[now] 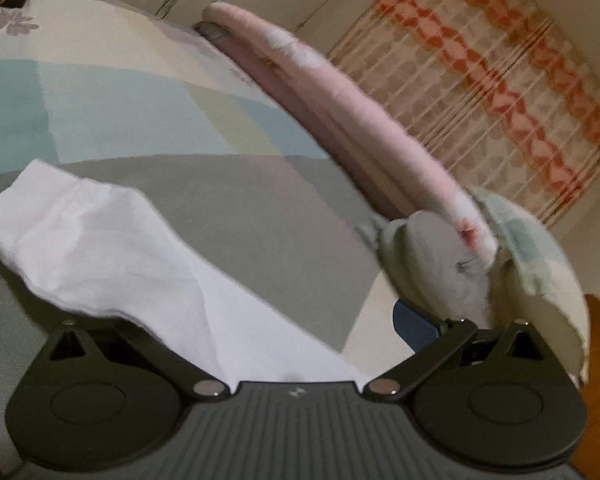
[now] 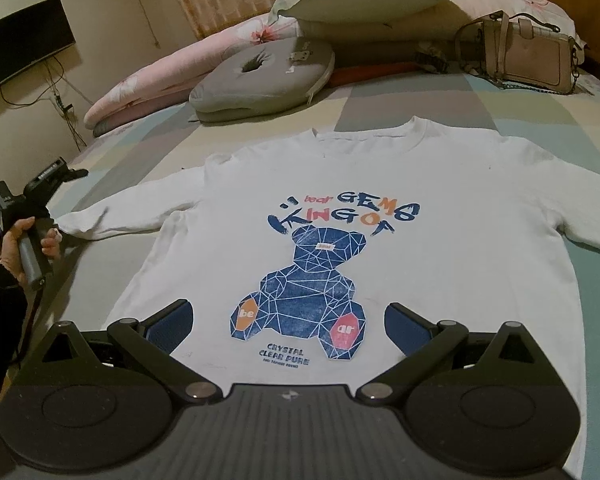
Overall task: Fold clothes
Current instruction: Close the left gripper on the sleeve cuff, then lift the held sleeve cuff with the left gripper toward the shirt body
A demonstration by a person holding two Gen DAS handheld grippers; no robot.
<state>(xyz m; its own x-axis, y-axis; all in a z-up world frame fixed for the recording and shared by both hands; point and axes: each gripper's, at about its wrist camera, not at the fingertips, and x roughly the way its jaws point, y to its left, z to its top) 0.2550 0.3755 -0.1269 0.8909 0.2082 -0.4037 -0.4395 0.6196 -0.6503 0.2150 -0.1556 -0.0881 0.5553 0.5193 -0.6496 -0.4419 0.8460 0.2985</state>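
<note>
Both grippers gape wide, right gripper (image 2: 288, 322) over the flat white bear-print T-shirt (image 2: 440, 240), left gripper (image 1: 260, 320) over its sleeve (image 1: 100, 240). Ahead sit a grey ring cushion (image 2: 260, 80) and beige handbag (image 2: 528, 56). Shirt reads "KING OF GEMS", "CRYSTAL CLEAR PURE".

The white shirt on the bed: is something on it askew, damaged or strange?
Nothing looks damaged or spilled. The white shirt lies flat, print up, on the bed. Only its sleeve near the left gripper is wrinkled and partly raised. The right gripper hangs open over the hem.
</note>
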